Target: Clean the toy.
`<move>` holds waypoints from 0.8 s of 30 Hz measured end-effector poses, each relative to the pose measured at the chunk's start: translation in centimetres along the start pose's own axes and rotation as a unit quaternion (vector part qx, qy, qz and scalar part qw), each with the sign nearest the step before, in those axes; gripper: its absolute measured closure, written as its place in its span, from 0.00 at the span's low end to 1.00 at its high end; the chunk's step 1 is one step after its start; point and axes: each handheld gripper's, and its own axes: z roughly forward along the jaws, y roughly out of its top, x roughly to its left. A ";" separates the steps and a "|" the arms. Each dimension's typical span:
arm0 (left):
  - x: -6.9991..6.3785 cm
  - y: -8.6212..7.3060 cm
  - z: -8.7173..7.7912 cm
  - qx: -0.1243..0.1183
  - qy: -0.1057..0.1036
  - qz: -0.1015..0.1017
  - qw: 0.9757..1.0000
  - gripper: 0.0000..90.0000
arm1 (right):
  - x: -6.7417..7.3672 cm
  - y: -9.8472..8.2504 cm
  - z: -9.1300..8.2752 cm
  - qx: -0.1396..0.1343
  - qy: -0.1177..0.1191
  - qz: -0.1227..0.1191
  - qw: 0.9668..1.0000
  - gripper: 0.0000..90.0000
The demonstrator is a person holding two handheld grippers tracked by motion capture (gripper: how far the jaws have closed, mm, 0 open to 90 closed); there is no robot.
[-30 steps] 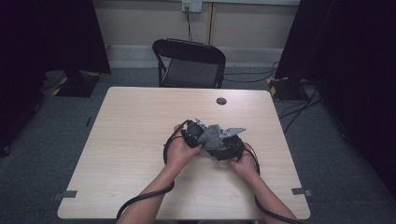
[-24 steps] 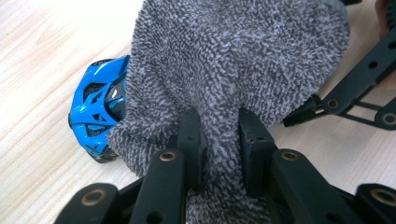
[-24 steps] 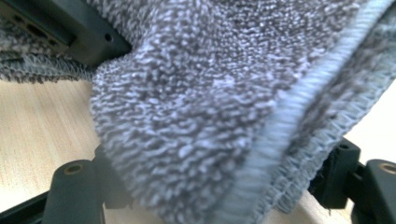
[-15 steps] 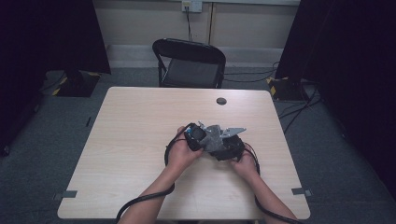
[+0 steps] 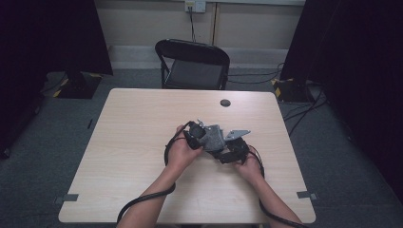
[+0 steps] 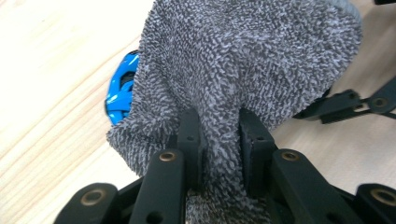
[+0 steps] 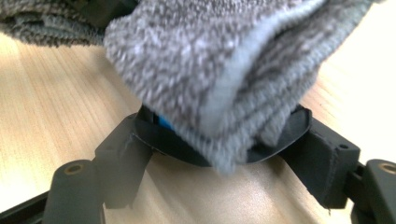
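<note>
Pale wooden tabletop (image 5: 142, 142), both hands meeting mid-surface. Left tool (image 6: 218, 140) pinches a fold of grey terry cloth (image 6: 243, 60), jaws nearly closed on it. Right tool (image 7: 224, 154) spreads wide around a black curved piece under the cloth. Blue object (image 6: 119, 91) mostly hidden; its long axis unclear.

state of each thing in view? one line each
Grey towel: bunched, pinched in the left gripper's jaws, draped over the blue object.
Blue object: mostly covered by towel, on the table.
Right gripper: jaws spread around a black disc-like thing under the towel; grip unclear.
Chair: unoccupied.
</note>
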 end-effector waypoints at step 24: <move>4.4 -1.2 -0.3 0.012 0.021 -0.062 0.998 0.82 | 0.0 0.0 0.0 0.000 0.000 0.000 1.000 0.28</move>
